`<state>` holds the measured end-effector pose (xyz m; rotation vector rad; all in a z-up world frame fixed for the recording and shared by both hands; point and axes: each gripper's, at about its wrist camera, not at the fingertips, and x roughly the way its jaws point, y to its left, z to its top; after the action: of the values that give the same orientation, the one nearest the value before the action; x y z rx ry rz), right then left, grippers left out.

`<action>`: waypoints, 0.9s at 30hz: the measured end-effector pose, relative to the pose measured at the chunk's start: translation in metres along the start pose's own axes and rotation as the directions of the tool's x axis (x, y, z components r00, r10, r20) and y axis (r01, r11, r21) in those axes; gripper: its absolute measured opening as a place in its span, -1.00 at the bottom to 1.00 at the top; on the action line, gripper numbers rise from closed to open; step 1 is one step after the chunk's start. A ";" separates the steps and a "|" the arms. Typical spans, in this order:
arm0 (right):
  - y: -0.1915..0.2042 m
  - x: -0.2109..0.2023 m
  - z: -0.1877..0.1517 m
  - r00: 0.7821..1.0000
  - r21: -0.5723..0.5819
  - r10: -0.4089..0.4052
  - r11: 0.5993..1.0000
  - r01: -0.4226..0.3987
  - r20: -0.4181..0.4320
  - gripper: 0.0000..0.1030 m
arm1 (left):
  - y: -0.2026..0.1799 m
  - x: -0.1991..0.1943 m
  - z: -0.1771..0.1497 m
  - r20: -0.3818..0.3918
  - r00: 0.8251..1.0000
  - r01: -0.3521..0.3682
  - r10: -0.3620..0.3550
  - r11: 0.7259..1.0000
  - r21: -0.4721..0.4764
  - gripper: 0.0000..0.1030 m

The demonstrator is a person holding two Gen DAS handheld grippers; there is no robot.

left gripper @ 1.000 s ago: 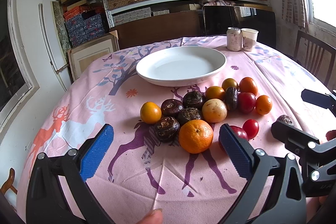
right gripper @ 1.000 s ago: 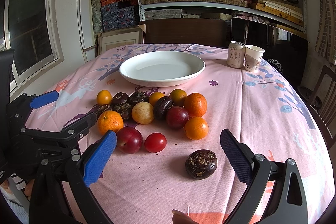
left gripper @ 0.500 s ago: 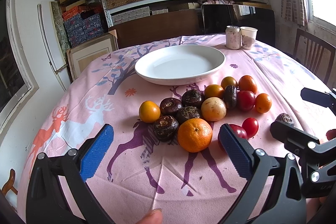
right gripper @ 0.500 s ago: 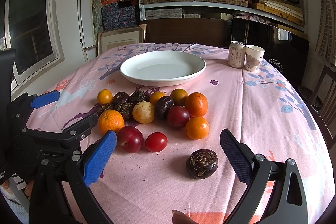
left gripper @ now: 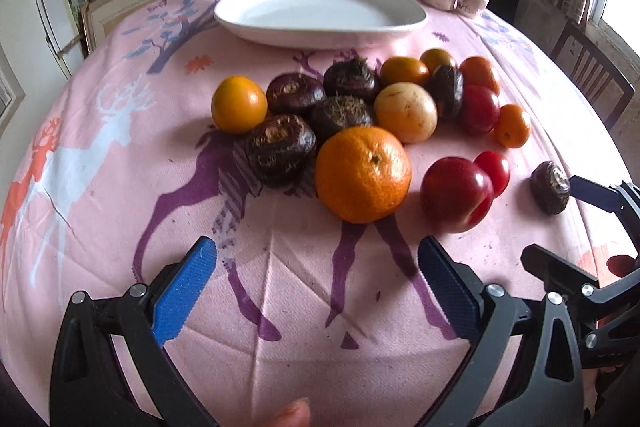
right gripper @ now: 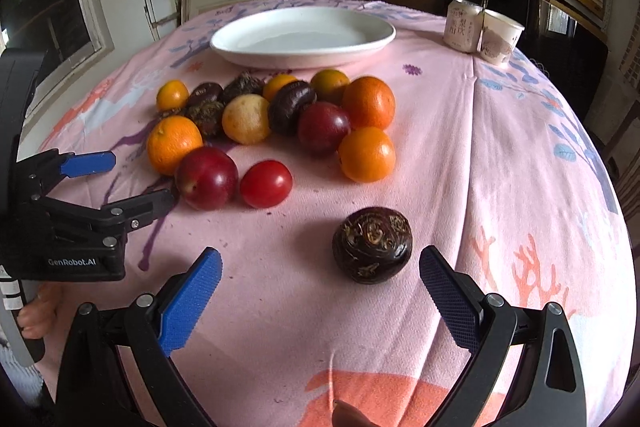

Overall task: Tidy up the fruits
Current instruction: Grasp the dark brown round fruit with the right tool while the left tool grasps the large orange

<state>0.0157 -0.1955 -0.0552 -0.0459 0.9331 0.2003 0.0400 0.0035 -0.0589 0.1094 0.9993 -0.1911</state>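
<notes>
A pile of fruits lies on the pink tablecloth in front of an empty white plate [left gripper: 320, 11]. My left gripper [left gripper: 318, 283] is open and empty, just short of a big orange [left gripper: 363, 174], with a dark water chestnut [left gripper: 280, 149] and a red plum [left gripper: 456, 194] to either side. My right gripper [right gripper: 320, 285] is open and empty, close to a lone dark water chestnut [right gripper: 372, 245] that lies just ahead of its right finger. The plate [right gripper: 302, 35] and the orange [right gripper: 174, 143] also show in the right wrist view. The left gripper's body [right gripper: 80, 211] is at that view's left.
A can [right gripper: 462, 27] and a paper cup [right gripper: 500, 37] stand at the far right of the table. A red tomato [right gripper: 266, 183], small oranges [right gripper: 366, 154] and a yellow fruit [right gripper: 246, 119] lie in the pile. Shelves and a chair [left gripper: 592, 83] stand beyond the table.
Both grippers have moved forward and tilted down toward the fruits, which now look larger and closer. Both stay open. No fruit has moved.
</notes>
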 end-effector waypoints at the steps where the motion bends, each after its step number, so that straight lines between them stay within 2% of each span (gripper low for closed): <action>1: -0.005 0.003 0.000 1.000 0.014 0.003 1.000 -0.003 -0.019 0.93 | 0.000 0.000 0.000 0.006 1.000 -0.002 0.002 1.000 0.001 0.92; 5: -0.017 0.007 0.000 0.998 -0.026 -0.041 0.999 0.040 -0.037 0.93 | 0.000 0.001 -0.004 -0.002 1.000 -0.008 0.008 1.000 0.006 0.92; 10: -0.026 0.003 -0.003 0.997 -0.133 0.047 0.990 -0.054 -0.057 0.93 | -0.001 -0.002 -0.004 -0.009 1.000 -0.006 0.006 1.000 0.006 0.92; 15: -0.024 0.002 0.000 0.998 -0.120 0.042 0.992 -0.048 -0.052 0.93 | -0.003 -0.001 0.001 -0.012 1.000 -0.007 0.007 1.000 0.004 0.92; 19: -0.026 -0.001 0.003 0.996 -0.086 0.090 0.992 -0.091 -0.022 0.93 | 0.000 0.000 0.008 -0.002 1.000 0.012 -0.012 1.000 0.015 0.92; 20: -0.027 0.001 0.004 0.996 -0.084 0.091 0.992 -0.093 -0.026 0.87 | 0.001 -0.001 0.009 0.004 1.000 0.016 -0.016 1.000 0.016 0.92; 21: -0.028 0.001 0.004 0.996 -0.079 0.084 0.993 -0.086 -0.026 0.73 | 0.001 -0.002 0.010 0.011 1.000 0.019 -0.020 1.000 0.021 0.92; 22: -0.029 0.000 0.005 0.996 -0.076 0.087 0.993 -0.088 -0.019 0.69 | 0.001 -0.004 0.010 0.021 0.999 0.023 -0.024 0.999 0.033 0.91; 23: -0.029 -0.001 0.005 0.996 -0.075 0.093 0.993 -0.094 -0.014 0.52 | 0.000 -0.005 0.011 0.030 0.999 0.024 -0.026 0.999 0.046 0.87; 24: -0.029 -0.002 0.005 0.996 -0.076 0.086 0.993 -0.086 -0.010 0.32 | -0.001 -0.007 0.011 0.039 0.999 0.024 -0.026 0.998 0.061 0.71; 25: -0.030 -0.002 0.006 0.997 -0.075 0.077 0.994 -0.078 -0.007 0.22 | -0.001 -0.008 0.012 0.044 0.999 0.027 -0.030 0.997 0.073 0.58; 26: -0.031 -0.002 0.006 0.997 -0.074 0.074 0.995 -0.074 -0.004 0.00 | -0.001 -0.007 0.013 0.042 0.998 0.034 -0.037 0.996 0.078 0.40; 27: -0.032 -0.002 0.007 0.996 -0.073 0.084 0.994 -0.084 -0.003 -0.12 | 0.001 -0.007 0.014 0.038 0.998 0.055 -0.058 0.996 0.075 0.38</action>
<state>0.0260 -0.2262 -0.0508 -0.0744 0.9278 0.3124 0.0484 0.0026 -0.0457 0.1442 0.9556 -0.2808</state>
